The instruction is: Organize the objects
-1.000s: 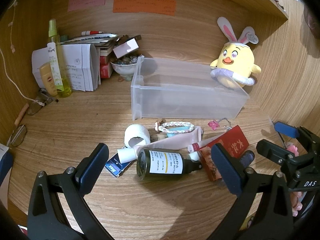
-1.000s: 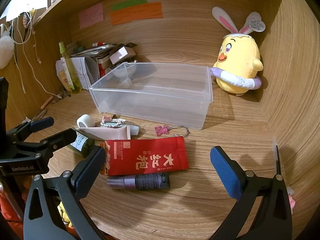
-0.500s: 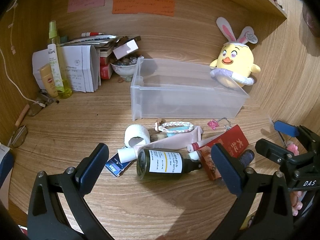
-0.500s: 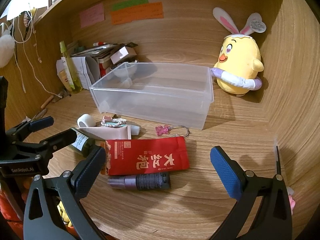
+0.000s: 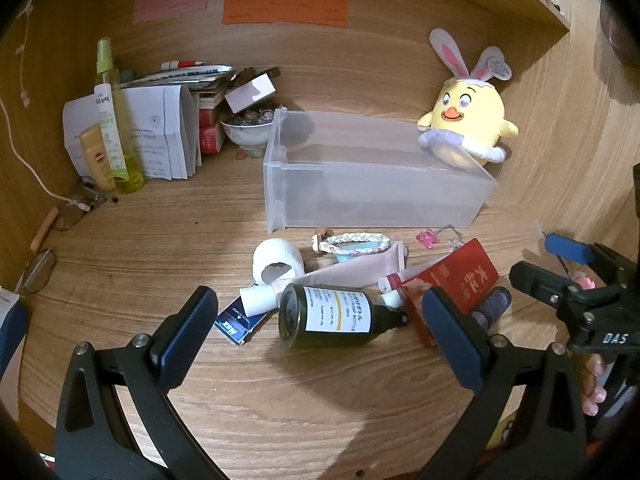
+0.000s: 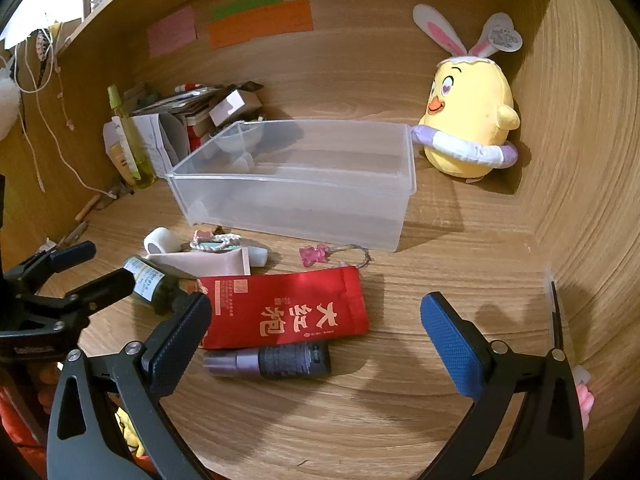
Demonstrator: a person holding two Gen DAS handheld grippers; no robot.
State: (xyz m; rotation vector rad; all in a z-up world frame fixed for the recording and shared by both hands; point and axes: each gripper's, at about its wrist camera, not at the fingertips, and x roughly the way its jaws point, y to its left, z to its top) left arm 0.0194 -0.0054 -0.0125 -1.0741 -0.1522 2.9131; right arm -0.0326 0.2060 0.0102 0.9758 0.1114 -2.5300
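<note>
Clear plastic bin (image 5: pixel 376 184) sits on the wooden bench (image 5: pixel 160 248) toward the back wall, long axis running left-right across both views, open top up, nothing visible inside. Loose clutter lies just in front of its near wall.

Dark green bottle (image 5: pixel 328 316) on its side, long axis left-right, base to the left and cap to the right in the left wrist view. Red pouch (image 6: pixel 284 308) flat, long axis left-right, its gathered drawstring end toward the right in the right wrist view. Purple-grey cylinder (image 6: pixel 268 360) lies parallel to and just beside the pouch's near edge, tapered end left; full length shows only in the right wrist view, the left one catches just an end.

White tape roll (image 5: pixel 278 262), braided band (image 5: pixel 354 242), pink tube (image 5: pixel 352 272) and pink keychain charm (image 6: pixel 314 254) lie between bottle and bin. Small blue box (image 5: pixel 238 320), possibly a card pack, shows only from the left wrist.

Left hand-held gripper (image 5: pixel 320 328) spread wide, empty, above the bottle. Right hand-held gripper (image 6: pixel 316 336) also spread wide, empty, over pouch and cylinder.

Yellow bunny-eared plush (image 6: pixel 468 120) stands right of the bin. Papers and bottles (image 5: pixel 132 136) stack at far left.
</note>
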